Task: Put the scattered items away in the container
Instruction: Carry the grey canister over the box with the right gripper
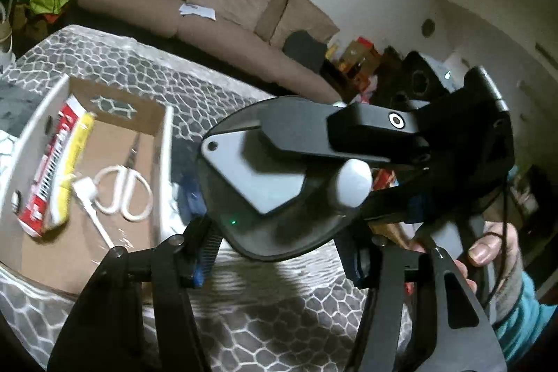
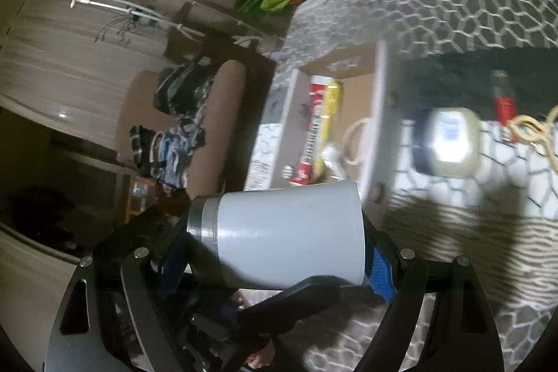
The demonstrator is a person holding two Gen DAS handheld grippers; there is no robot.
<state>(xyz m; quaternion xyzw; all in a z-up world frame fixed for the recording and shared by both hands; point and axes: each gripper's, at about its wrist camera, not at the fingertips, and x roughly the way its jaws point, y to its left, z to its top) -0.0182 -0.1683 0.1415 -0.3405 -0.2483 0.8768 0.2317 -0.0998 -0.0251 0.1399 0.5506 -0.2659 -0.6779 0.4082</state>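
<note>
My right gripper [image 2: 279,260] is shut on a white tumbler [image 2: 289,232], which lies sideways between its blue pads, above the patterned cover. In the left wrist view the tumbler's dark glossy round end [image 1: 279,225] faces the camera, and one black finger [image 1: 314,128] of the right gripper lies across it. My left gripper [image 1: 279,253] sits just below that end. Its jaws are half apart, and each pad stands a little clear of the rim. The cardboard box [image 1: 164,142] lies to the left, holding a red-and-white tube [image 1: 45,176], a yellow pack [image 1: 75,162] and white scissors [image 1: 125,190].
A pale bottle [image 2: 450,142], a red item [image 2: 505,107] and a yellowish cord [image 2: 544,128] lie on the hexagon-patterned cover [image 2: 470,6] right of the box. A hand [image 1: 488,246] in a teal sleeve holds the right gripper. A beige sofa [image 1: 216,6] stands behind.
</note>
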